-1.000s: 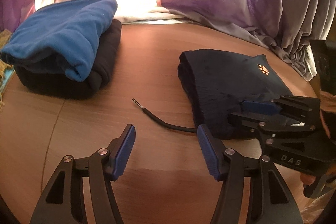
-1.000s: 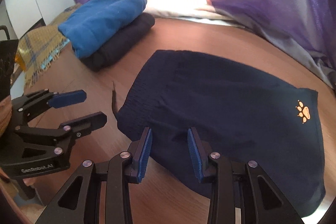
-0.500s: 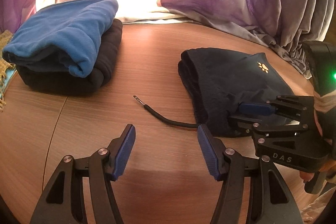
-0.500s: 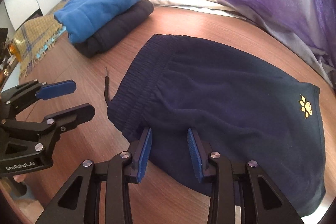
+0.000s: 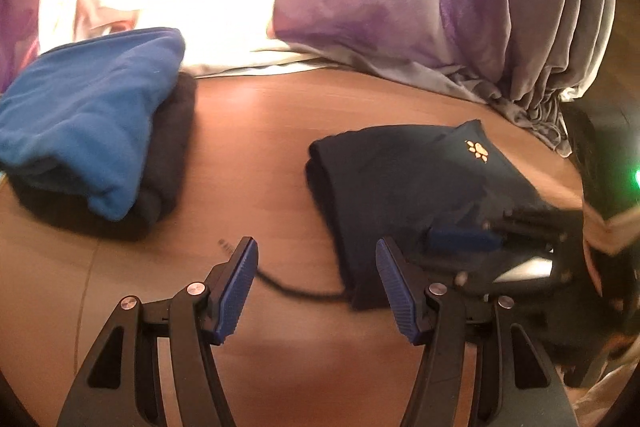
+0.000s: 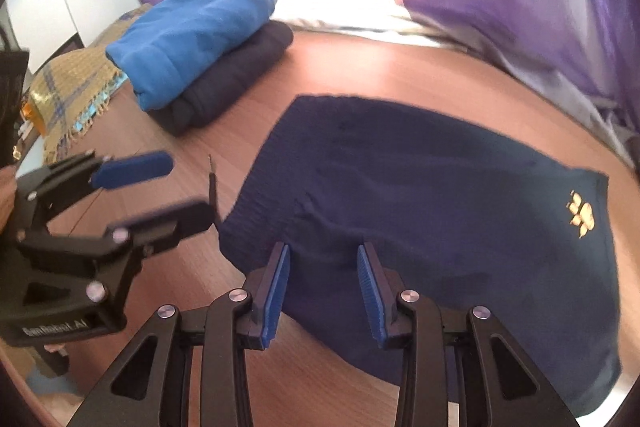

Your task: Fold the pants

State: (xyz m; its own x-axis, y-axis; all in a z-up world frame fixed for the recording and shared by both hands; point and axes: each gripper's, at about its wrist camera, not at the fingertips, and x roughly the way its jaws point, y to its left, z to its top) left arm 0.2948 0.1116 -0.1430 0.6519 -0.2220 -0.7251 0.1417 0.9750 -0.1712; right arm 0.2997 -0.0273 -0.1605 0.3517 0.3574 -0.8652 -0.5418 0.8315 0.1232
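With the pants point(image 6: 420, 195) folded flat, both the left gripper point(image 5: 316, 287) and right gripper point(image 6: 322, 287) hover wide at their near edge, probably ready to pinch it for another fold

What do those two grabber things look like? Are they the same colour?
Yes, they match. The left gripper and the right gripper are both black frames with cut-out triangle holes and round silver bolts. Each has two flat fingers with ribbed blue pads. The left one's body has white lettering, seen from the right wrist view. No cables or sleeves show.
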